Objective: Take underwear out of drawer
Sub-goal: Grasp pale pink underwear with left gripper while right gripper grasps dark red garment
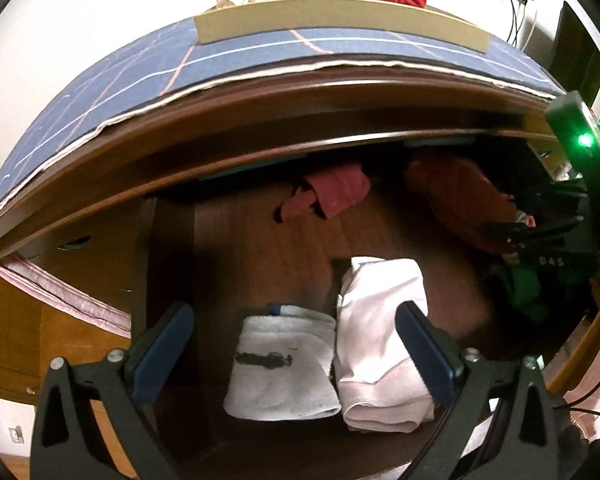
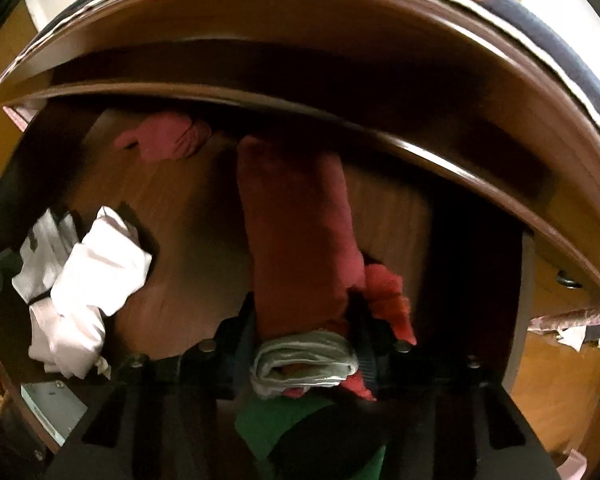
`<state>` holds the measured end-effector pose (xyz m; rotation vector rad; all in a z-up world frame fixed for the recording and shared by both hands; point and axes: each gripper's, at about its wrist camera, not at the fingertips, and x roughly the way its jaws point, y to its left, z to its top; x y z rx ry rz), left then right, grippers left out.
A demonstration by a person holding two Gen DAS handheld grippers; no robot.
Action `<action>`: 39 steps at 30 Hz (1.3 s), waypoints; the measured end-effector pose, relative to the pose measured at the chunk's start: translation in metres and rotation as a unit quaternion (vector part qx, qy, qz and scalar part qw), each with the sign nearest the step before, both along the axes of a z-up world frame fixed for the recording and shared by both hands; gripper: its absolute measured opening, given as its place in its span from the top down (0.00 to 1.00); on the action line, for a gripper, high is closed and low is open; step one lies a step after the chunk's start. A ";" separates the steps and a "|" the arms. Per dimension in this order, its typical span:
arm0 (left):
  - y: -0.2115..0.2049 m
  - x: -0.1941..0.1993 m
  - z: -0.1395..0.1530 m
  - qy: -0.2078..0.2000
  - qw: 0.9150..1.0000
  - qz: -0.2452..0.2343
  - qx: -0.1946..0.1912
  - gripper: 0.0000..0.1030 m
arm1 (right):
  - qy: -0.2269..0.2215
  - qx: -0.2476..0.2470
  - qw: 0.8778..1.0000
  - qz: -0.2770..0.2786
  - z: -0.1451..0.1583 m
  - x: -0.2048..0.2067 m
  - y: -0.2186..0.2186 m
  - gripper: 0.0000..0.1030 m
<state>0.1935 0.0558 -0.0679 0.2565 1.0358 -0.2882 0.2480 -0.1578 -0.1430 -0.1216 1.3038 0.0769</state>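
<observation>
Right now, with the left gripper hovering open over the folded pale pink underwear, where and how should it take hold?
Grip the pale pink underwear across its narrow width near the closer folded end, descending from above. It lies flat and lengthwise on the drawer floor, beside the white towel, already partly between the open left gripper fingers.

Bedroom at home: open drawer (image 1: 260,232) of folded underwear (image 1: 380,344) (wooden dresser).

Both fisheye views bow straight lines hard toward the black circular rims, and the dark wooden open drawer (image 1: 260,248) sits dim, shadowed beneath the overhanging brown desktop edge (image 1: 260,120). The white wall beyond, at the far side, is overexposed. The right wrist view is smeared by motion blur, and the near folded dark red cloth (image 2: 300,240) looks soft.
</observation>
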 end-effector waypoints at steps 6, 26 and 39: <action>-0.009 0.003 -0.005 0.018 1.000 -0.020 0.005 0.01 | -0.031 0.107 0.993 -0.034 0.031 -0.026 -0.018 0.64; -0.070 0.042 -0.063 0.205 0.968 -0.110 0.097 0.05 | -0.024 0.142 0.990 0.004 0.046 -0.057 -0.009 0.45; -0.072 0.051 -0.072 0.218 0.965 -0.130 0.062 0.50 | 0.096 0.075 0.990 0.069 -0.018 -0.034 0.027 0.46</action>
